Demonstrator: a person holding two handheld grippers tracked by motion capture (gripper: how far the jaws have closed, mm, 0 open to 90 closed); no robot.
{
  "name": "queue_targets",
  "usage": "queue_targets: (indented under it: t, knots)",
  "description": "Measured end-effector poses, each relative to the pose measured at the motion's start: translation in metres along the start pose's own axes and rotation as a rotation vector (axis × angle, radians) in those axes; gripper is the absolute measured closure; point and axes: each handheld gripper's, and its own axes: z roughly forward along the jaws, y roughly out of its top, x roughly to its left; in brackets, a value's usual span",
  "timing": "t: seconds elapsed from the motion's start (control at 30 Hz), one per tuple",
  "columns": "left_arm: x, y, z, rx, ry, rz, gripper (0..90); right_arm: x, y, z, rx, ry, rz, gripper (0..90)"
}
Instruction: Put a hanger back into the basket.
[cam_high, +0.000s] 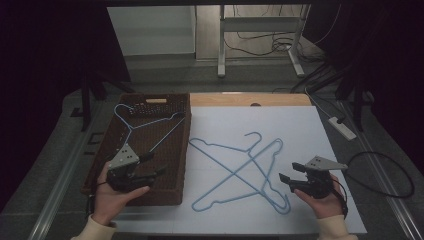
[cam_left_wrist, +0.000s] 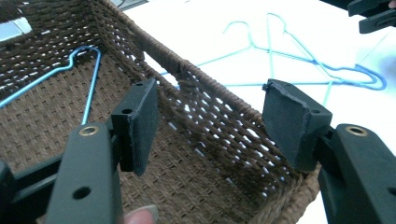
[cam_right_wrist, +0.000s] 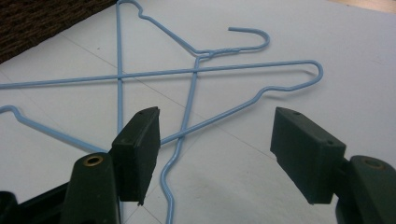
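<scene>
A brown woven basket (cam_high: 172, 107) stands at the table's left with one blue wire hanger (cam_high: 131, 126) lying inside. Two more blue wire hangers (cam_high: 243, 169) lie crossed on the white board (cam_high: 300, 130). My left gripper (cam_high: 156, 163) hovers open over the basket's near right part, jaws empty; in its own view the left gripper (cam_left_wrist: 210, 98) straddles the basket wall (cam_left_wrist: 154, 46), with the hanger (cam_left_wrist: 88, 70) beyond. My right gripper (cam_high: 288, 171) is open and empty just right of the crossed hangers; the right gripper (cam_right_wrist: 217, 116) points at their wires (cam_right_wrist: 196, 70).
The basket corner (cam_right_wrist: 37, 23) shows at the upper left of the right gripper view. A wooden strip (cam_high: 280, 99) borders the board's far edge. A power strip (cam_high: 342, 127) and cables lie on the floor at the right, and a metal frame (cam_high: 260, 30) stands behind.
</scene>
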Motion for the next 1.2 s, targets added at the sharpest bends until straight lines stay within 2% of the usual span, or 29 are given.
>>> queue_targets:
  t: [0.07,0.13,0.23,0.27,0.57,0.73,1.0,1.2]
  knots:
    - [-0.003,0.0,0.003,0.002,0.004,0.003,37.7,-0.001,0.0,-0.001,-0.001,-0.002,0.001,33.5]
    - [-0.006,0.0,0.005,0.014,0.018,0.024,37.7,-0.001,0.0,-0.001,-0.003,-0.002,0.005,33.4]
    - [-0.008,-0.001,0.007,0.014,0.022,0.026,37.7,-0.001,0.0,-0.001,-0.002,-0.001,0.001,33.4]
    - [-0.009,-0.002,0.008,0.02,0.035,0.035,37.8,-0.001,0.0,-0.001,-0.002,-0.001,0.001,33.5]
    - [-0.013,-0.008,0.012,0.021,0.03,0.042,37.8,0.0,0.001,-0.006,-0.01,0.003,-0.003,33.4]
    - [-0.015,-0.008,0.013,0.015,0.026,0.044,37.7,0.003,0.003,-0.009,0.001,-0.016,-0.013,33.5]
    - [-0.019,-0.009,0.012,-0.001,0.025,0.053,37.6,0.01,0.003,-0.012,0.014,0.026,-0.021,33.6]
    - [-0.019,-0.01,0.012,0.0,0.02,0.049,37.3,0.013,0.003,-0.009,0.048,0.062,-0.031,33.4]
